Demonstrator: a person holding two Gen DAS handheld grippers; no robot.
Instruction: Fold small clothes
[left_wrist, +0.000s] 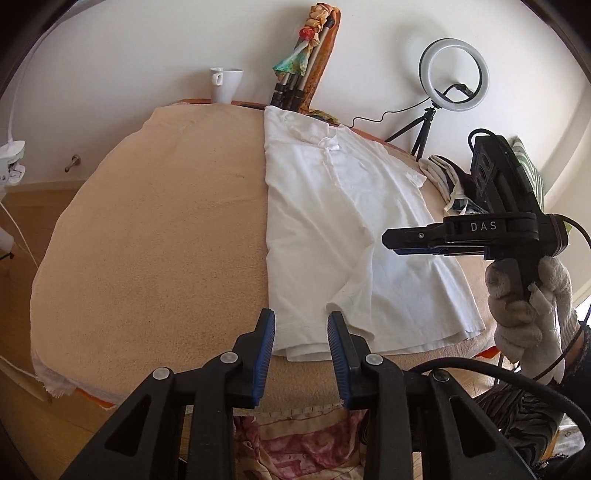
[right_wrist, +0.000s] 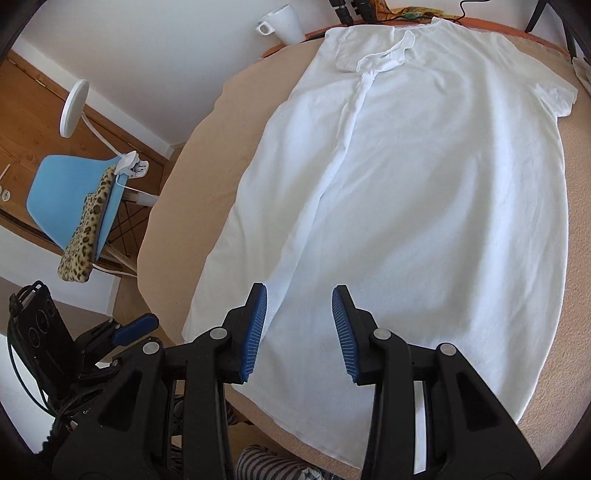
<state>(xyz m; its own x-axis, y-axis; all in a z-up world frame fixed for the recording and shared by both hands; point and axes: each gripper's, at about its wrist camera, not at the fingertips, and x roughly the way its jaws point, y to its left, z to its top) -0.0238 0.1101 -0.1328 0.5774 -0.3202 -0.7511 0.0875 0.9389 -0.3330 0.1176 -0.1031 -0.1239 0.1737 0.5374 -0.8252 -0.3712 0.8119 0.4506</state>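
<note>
My left gripper (left_wrist: 301, 354) and right gripper (right_wrist: 299, 334) both hang open, gripping nothing. The white shirt (right_wrist: 424, 206) lies on the table's (left_wrist: 155, 229) right half, hem at the near edge, its left side folded in (I judge); the right side remains.

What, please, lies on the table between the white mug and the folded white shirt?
In the left wrist view only bare beige table cover lies between the white mug and the white shirt.
</note>
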